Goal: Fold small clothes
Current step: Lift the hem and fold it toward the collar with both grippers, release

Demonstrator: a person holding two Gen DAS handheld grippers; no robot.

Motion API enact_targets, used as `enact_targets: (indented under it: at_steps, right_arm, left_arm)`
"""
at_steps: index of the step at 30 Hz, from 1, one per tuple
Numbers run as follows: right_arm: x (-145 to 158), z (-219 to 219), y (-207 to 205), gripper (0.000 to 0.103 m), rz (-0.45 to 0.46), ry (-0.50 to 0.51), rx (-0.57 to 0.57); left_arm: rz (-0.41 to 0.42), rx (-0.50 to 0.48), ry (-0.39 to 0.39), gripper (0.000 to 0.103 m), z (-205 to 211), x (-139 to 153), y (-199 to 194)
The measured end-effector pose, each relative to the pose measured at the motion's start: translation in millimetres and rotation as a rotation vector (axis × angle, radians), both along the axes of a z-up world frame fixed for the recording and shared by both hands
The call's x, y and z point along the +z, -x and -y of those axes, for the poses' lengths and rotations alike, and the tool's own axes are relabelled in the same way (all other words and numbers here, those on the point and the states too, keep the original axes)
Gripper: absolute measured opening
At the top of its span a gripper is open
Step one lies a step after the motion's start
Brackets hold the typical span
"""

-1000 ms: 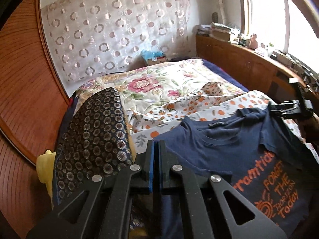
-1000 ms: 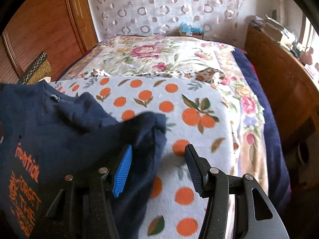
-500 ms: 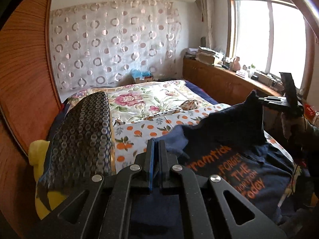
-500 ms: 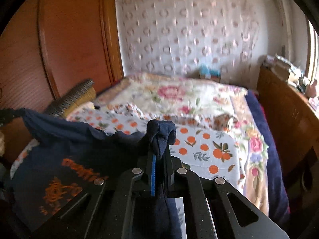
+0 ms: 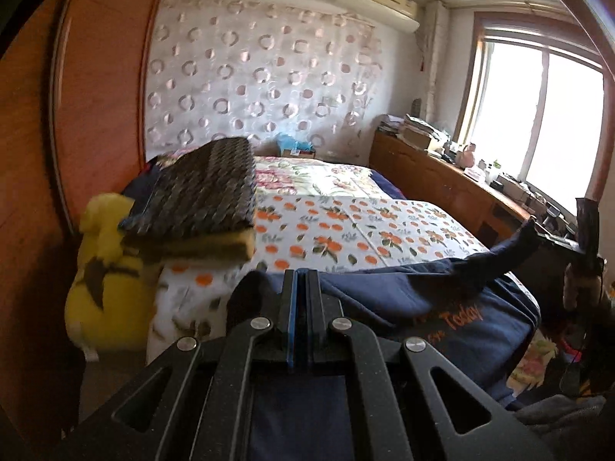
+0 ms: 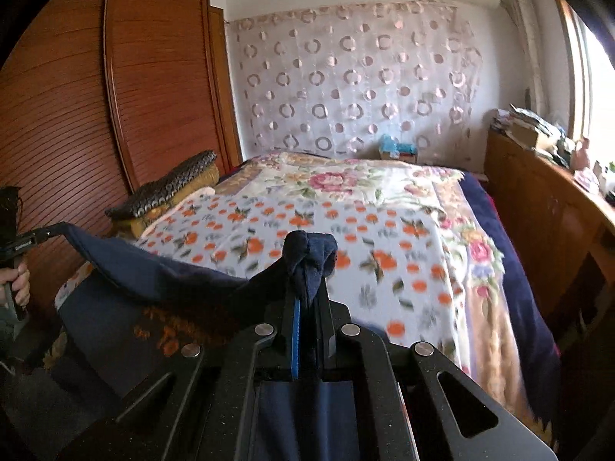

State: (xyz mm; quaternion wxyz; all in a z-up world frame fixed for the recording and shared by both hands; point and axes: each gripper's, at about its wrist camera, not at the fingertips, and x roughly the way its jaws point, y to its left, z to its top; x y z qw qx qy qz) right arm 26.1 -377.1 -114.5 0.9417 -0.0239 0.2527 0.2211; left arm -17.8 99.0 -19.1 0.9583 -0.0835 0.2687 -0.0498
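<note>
Navy cotton fills the nearest part of both wrist views: the navy T-shirt (image 5: 453, 319) hangs stretched between my two tongs, lifted off the bed at its upper edge. My left gripper (image 5: 301, 280) has its jaws pressed together with shirt fabric pinched between them; the cloth bunches at the fingertips and runs back under the tool body. My right gripper (image 6: 307, 269) is likewise clamped narrow on the shirt, with a rolled fold of fabric standing up above its tips and more cloth trailing down between the jaws.

From the right wrist view, the shirt's edge runs taut to the left, up to the other tong, where my left hand (image 6: 17, 280) grips the handle. From the left wrist view, the same edge rises to the right toward the other tong. Orange lettering (image 5: 463, 314) shows on the sagging front panel, which drapes over the near end of the bed.

Beyond the shirt lies the orange-print blanket (image 6: 346, 238), spread flat. Farther back is the floral quilt (image 6: 346, 180). At the left side of the bed, a dark patterned cushion (image 5: 203, 192) rests on a yellow one, beside a yellow plush toy (image 5: 103, 276). A wooden wardrobe (image 6: 115, 107) stands along that side. A circle-patterned curtain (image 6: 353, 84) covers the far wall.
</note>
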Motion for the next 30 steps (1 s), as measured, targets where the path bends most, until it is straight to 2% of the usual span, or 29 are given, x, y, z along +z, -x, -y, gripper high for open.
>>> enact_targets:
  at_steps: [6, 10, 17, 18, 19, 21, 23, 24, 27, 28, 30]
  right_arm:
    - [17.3, 12.5, 31.6, 0.005, -0.036, 0.021, -0.031]
    - [25.8, 13.9, 41.6, 0.005, -0.066, 0.057, -0.041]
    - [5.3, 11.0, 31.3, 0.005, -0.179, 0.091, -0.062]
    - [7.2, 10.4, 27.2, 0.006, -0.186, 0.098, -0.066]
    - [9.1, 9.2, 25.9, 0.006, -0.188, 0.105, -0.070]
    - [16.1, 6.7, 25.0, 0.012, -0.171, 0.122, -0.070]
    - [28.5, 4.6, 27.2, 0.018, -0.145, 0.132, -0.064]
    - [33.2, 4.5, 28.0, 0.026, -0.131, 0.136, -0.068]
    - [48.6, 7.1, 34.6, 0.045, -0.087, 0.124, -0.063]
    - [54.0, 6.7, 33.6, 0.046, -0.077, 0.129, -0.068]
    - [57.3, 5.4, 29.8, 0.048, -0.062, 0.147, -0.085]
  left_arm:
    - [0.000, 0.000, 0.025, 0.004, -2.5, 6.6, 24.7]
    - [-0.006, -0.031, -0.038, 0.004, 12.0, 12.4, 33.5]
    - [-0.079, -0.021, -0.101, 0.007, 21.5, -10.5, 21.2]
    - [-0.086, -0.016, -0.104, 0.013, 20.7, -12.9, 19.3]
    - [-0.090, -0.015, -0.105, 0.025, 20.0, -14.8, 17.9]
    - [-0.088, -0.012, -0.102, 0.040, 18.4, -15.1, 16.3]
    - [-0.084, -0.015, -0.106, 0.044, 16.4, -14.3, 13.2]
    - [-0.086, -0.018, -0.112, 0.048, 16.6, -13.9, 11.6]
    - [-0.085, -0.020, -0.124, 0.069, 16.2, -12.6, 5.5]
    - [-0.084, -0.024, -0.129, 0.074, 16.2, -12.6, 2.9]
    - [-0.085, -0.024, -0.135, 0.074, 14.2, -13.4, -4.6]
